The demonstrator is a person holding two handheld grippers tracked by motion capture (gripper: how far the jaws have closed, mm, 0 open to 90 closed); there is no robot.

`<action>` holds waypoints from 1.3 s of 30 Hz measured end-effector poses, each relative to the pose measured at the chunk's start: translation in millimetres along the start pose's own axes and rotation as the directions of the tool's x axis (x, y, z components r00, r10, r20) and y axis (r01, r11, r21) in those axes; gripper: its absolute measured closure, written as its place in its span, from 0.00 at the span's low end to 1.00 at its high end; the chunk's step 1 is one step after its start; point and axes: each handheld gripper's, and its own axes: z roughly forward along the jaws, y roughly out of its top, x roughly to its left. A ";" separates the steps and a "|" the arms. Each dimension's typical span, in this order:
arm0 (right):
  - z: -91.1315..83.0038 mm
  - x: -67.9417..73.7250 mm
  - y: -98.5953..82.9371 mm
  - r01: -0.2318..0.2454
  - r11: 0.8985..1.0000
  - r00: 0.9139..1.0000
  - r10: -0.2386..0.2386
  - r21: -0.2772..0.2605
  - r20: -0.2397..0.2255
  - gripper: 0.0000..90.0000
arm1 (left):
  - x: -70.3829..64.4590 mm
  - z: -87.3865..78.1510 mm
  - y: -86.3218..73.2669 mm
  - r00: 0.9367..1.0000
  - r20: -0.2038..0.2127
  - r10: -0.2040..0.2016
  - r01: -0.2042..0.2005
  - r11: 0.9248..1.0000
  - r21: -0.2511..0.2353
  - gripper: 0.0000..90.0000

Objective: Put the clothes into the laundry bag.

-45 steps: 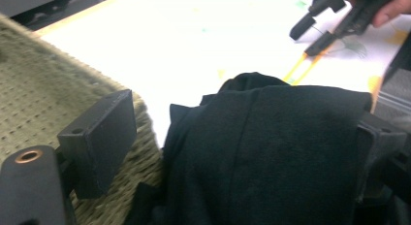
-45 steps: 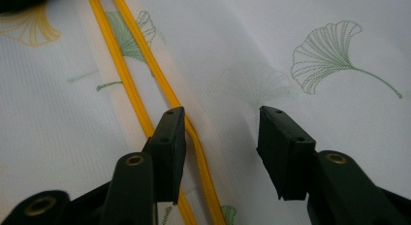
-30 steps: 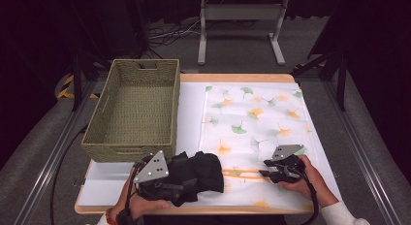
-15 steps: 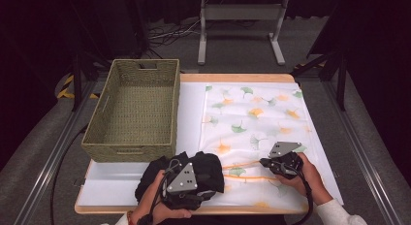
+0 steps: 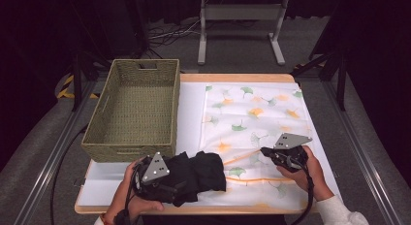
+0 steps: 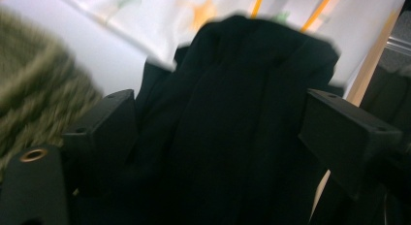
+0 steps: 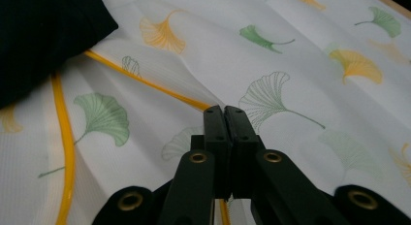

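My left gripper (image 5: 167, 186) straddles the black cloth (image 5: 201, 174) at the near edge, jaws spread, so I should close deep on the bundle, while my right gripper (image 5: 266, 151), pressed together, pins the printed cloth (image 5: 252, 113).

On my feed, both handheld tools are matte black. The left gripper (image 5: 167, 186) carries a grey three-cornered plate on top, dotted with small dark screw holes, and its jaws are blocky, square-edged slabs with a brass-coloured eyelet near the base. The right gripper (image 5: 266, 151) has the same grey plate; its jaws are slim, flat bars with small screw dimples, and four brass-ringed holes sit across its frame. A black cable trails from each. I see a white sleeve on the right arm and a reddish band at the left wrist.
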 end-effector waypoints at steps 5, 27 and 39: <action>-1.6 -0.3 6.5 -0.003 0.999 1.000 0.004 -0.034 0.017 0.99 | 5.5 16.9 -16.0 0.998 0.054 -0.019 0.014 0.995 0.099 0.08; -12.8 4.3 35.1 0.017 0.990 0.999 -0.013 -0.138 0.031 0.99 | 2.8 39.8 -19.0 0.998 -0.052 0.047 -0.034 0.974 0.226 0.74; -18.1 8.7 54.0 0.021 0.985 0.999 -0.014 -0.170 0.042 0.99 | -7.4 5.1 10.9 0.991 0.126 0.034 -0.027 0.998 -0.061 0.75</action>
